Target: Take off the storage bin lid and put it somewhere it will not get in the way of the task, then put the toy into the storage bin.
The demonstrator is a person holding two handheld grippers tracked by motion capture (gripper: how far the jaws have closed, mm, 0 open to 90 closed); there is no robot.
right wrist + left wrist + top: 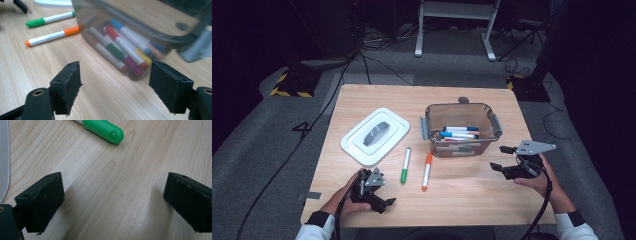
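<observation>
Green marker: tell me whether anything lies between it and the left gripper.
Nothing visible does. The left gripper sits with jaws open just short of the green marker, with bare table between them. The white lid lies off to the side, and the orange marker lies beyond the green one.

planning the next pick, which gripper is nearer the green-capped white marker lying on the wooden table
Left. The left gripper sits open just below the green-capped white marker, whose green cap lies right ahead of it in its own view. The right gripper is open beyond the clear plastic container, farther away.
</observation>
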